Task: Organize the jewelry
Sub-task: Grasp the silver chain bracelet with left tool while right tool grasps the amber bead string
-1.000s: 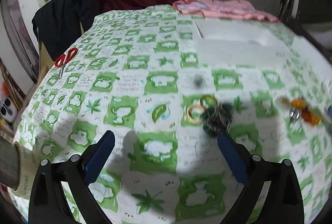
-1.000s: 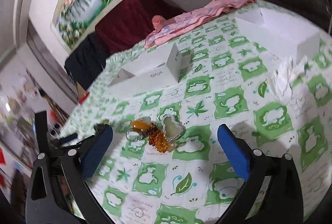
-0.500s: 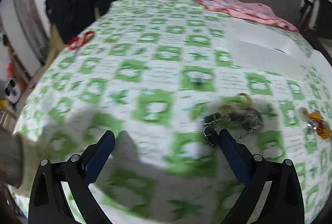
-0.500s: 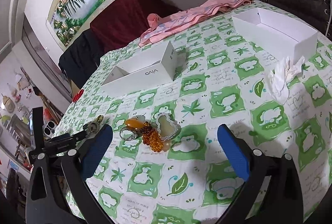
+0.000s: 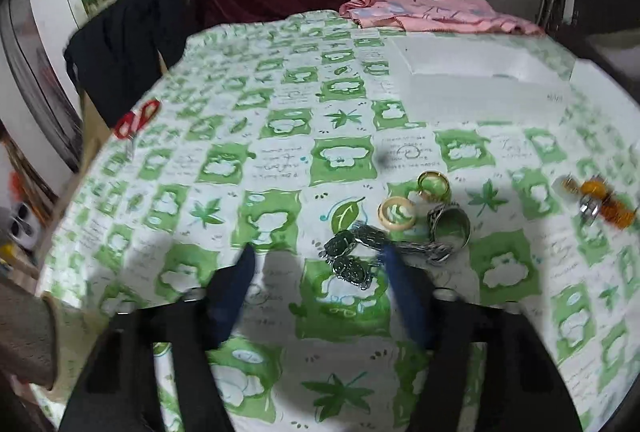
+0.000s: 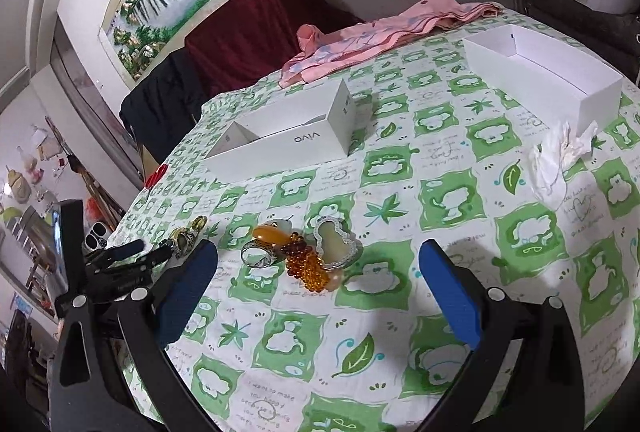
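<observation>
Dark metal turtle-charm chain [image 5: 352,256] lies between our left tongs [image 5: 318,266], parted around it; our right tongs [image 6: 318,264] gape before amber beads [image 6: 306,268].

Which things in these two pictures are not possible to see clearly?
- Left gripper, left view: motion-blurred; contact with the chain is unclear.
- vivo box, right view: its wall hides the inside.
- Amber beads, left view: small and blurred near the edge.
- Scissors, right view: mostly hidden beyond the table edge.
</observation>
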Available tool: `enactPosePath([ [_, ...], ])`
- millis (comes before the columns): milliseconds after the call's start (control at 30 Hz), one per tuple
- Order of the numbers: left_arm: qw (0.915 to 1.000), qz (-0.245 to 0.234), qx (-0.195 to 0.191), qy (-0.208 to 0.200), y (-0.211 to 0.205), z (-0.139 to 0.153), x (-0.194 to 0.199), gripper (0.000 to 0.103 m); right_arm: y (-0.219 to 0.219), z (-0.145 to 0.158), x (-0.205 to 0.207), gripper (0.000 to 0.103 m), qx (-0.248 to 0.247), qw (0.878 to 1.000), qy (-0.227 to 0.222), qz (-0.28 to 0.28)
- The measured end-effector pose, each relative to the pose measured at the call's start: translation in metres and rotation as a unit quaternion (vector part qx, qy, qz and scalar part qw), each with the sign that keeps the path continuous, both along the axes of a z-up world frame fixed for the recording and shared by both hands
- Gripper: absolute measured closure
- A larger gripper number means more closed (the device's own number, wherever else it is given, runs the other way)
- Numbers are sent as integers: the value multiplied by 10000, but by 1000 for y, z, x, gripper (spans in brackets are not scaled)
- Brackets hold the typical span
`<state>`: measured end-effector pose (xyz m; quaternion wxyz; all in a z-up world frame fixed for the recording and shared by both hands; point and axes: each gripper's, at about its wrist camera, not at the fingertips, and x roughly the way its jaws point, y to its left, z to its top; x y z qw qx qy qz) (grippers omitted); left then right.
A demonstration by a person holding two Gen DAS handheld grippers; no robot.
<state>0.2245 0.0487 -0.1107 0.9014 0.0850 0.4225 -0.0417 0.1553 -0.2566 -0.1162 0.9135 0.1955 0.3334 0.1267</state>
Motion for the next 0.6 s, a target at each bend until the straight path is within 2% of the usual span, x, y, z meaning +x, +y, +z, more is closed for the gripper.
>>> enactPosePath([
  [33,10000,-13,-73,25,2,-2,0,56,1,0,0,7,-17,10000,-10,17],
  [100,9995,-137,-287,94,4,-3,2,74,5,1,0,7,-73,9999,-32,67],
  [167,9994,-189,-271,64,2,-3,0,77,7,2,-1,7,-118,9999,-46,99],
  [267,9992,-266,-288,-109,0,0,-10,89,9,4,-2,7,-178,9997,-79,138],
  [400,9987,-225,-396,-238,4,4,-17,90,12,5,-3,7,-331,9993,-65,170],
  [533,9986,-208,-460,-130,6,3,-13,89,19,5,-6,7,-845,9961,96,219],
  [567,9988,-204,-436,-131,6,3,-12,85,20,4,-6,7,-931,9952,139,251],
  [600,9989,-214,-401,-142,5,3,-10,73,21,4,-6,7,-1005,9944,178,280],
])
